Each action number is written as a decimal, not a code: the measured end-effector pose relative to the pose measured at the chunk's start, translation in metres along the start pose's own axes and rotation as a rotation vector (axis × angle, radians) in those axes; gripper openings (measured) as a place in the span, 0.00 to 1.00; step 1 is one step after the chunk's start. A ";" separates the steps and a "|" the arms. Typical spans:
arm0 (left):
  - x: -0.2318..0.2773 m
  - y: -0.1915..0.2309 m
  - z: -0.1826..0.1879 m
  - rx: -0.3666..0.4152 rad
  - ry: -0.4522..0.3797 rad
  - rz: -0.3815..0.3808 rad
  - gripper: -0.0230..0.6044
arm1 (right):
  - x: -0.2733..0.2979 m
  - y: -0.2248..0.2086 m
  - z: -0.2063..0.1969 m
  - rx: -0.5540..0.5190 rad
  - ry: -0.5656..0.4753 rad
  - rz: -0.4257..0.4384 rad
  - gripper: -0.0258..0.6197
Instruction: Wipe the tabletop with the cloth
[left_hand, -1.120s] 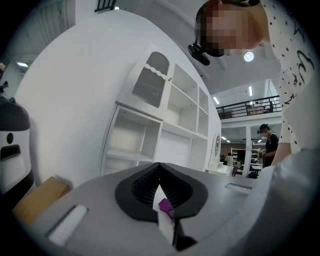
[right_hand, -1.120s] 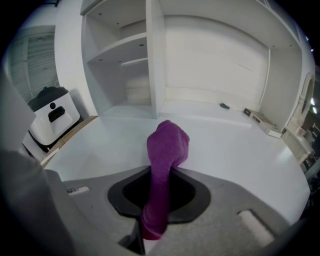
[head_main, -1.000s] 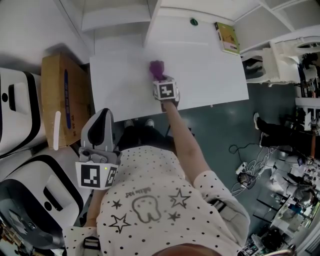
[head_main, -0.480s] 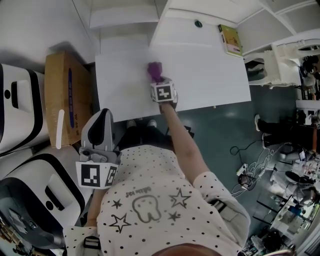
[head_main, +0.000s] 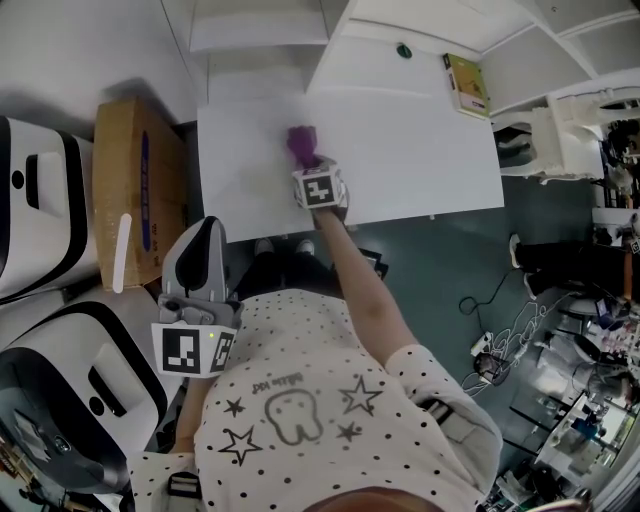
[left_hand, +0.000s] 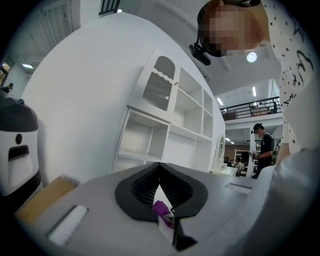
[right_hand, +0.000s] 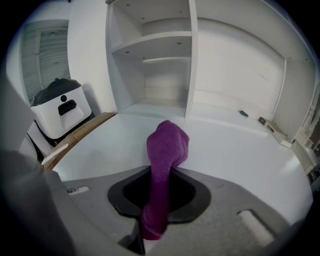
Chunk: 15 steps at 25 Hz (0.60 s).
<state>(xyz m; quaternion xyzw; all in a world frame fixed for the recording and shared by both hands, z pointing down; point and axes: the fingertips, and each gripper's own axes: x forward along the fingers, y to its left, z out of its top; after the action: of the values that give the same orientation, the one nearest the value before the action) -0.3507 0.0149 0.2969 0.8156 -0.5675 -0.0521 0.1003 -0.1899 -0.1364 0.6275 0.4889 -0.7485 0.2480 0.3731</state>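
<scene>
Right gripper (head_main: 310, 165): my fingers (right_hand: 192, 197) are clamped on the cloth (head_main: 302, 143), which fills the gap between them.
Cloth: purple. Its gripped tail runs back through my fingers, and its bunched head sits on the bench (head_main: 420, 150) just ahead of the tips.
Place: left of the bench's middle, about midway between the near and far edges, well clear of the book (head_main: 467, 85) at the far right corner.
Long axis: in line with my fingers, running from the near edge toward the far edge.
Key relation: the wad leads the tips, so a push toward the far edge drives it ahead of me and a pull drags it behind. Sideways strokes would sweep it across its own axis.
Left gripper (head_main: 203, 232): off the bench, held by my body outside the near left corner. Its fingers (left_hand: 137, 192) are closed at the tips and hold nothing.
Nearer hand: the right, already on the job.
Stage, as I judge it: mid-wipe, with the broad right half of the bench and the strip beside the box (head_main: 135, 190) left to cover.
Risk: only the wad's head looks pressed down, so each pass may be narrow.
</scene>
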 end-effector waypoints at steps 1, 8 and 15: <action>0.000 0.001 0.000 -0.001 -0.001 0.002 0.03 | 0.000 0.002 0.001 -0.006 -0.001 0.002 0.13; -0.005 0.007 0.001 -0.001 -0.004 0.017 0.03 | 0.007 0.021 0.017 -0.053 -0.072 0.030 0.13; -0.008 0.012 0.001 -0.002 -0.002 0.024 0.03 | 0.009 0.042 0.021 -0.058 -0.066 0.058 0.13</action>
<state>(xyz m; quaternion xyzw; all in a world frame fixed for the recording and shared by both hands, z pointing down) -0.3651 0.0184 0.2987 0.8085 -0.5774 -0.0523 0.1011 -0.2367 -0.1398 0.6217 0.4638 -0.7812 0.2208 0.3549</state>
